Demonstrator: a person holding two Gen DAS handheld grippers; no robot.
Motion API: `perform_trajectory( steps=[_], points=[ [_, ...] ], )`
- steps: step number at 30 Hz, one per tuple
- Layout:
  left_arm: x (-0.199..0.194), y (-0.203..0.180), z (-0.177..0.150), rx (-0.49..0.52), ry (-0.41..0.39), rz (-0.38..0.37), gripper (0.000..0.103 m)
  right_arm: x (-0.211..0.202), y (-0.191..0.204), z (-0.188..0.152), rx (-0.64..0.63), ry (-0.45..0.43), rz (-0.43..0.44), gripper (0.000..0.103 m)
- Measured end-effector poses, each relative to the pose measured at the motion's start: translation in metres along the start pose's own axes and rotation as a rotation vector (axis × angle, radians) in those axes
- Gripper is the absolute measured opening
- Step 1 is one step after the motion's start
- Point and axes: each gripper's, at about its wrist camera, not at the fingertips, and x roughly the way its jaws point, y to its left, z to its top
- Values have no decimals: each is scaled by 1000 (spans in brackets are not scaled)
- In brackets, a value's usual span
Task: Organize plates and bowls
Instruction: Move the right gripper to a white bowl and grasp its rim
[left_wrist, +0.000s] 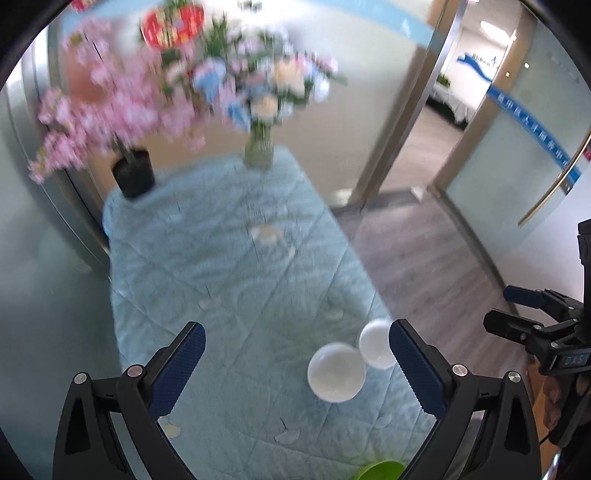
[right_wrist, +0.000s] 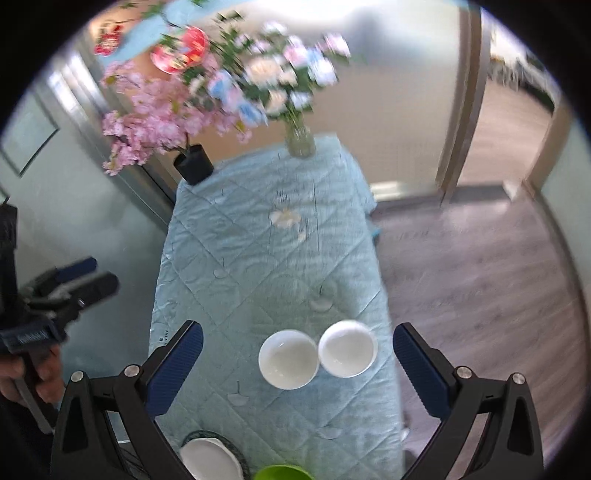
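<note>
Left wrist: left gripper (left_wrist: 297, 369) jaws wide open, empty, above the surface (left_wrist: 229, 266); two white bowls (left_wrist: 337, 372) touching near its right edge. Right wrist: right gripper (right_wrist: 298, 363) jaws open, empty; white plate (right_wrist: 208, 459) and green bowl (right_wrist: 282, 472) at the near end.

Two bowls (right_wrist: 289, 359) (right_wrist: 348, 353) are set touching, side by side, on the bench (right_wrist: 258, 258). At 12 o'clock a vase (right_wrist: 300, 140) is placed; at 11 a pot (right_wrist: 194, 164); at 6 a plate (right_wrist: 208, 459).
</note>
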Motion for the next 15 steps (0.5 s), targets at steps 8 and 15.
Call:
perform_trajectory(
  steps=[8,15],
  points=[
    [144,17,-55,-10,203,-49,99,125,-20,-80,171,246,19,102],
    [240,18,-88,16,323,-85,86,198,-27,-120,285,354,15,102]
  ],
)
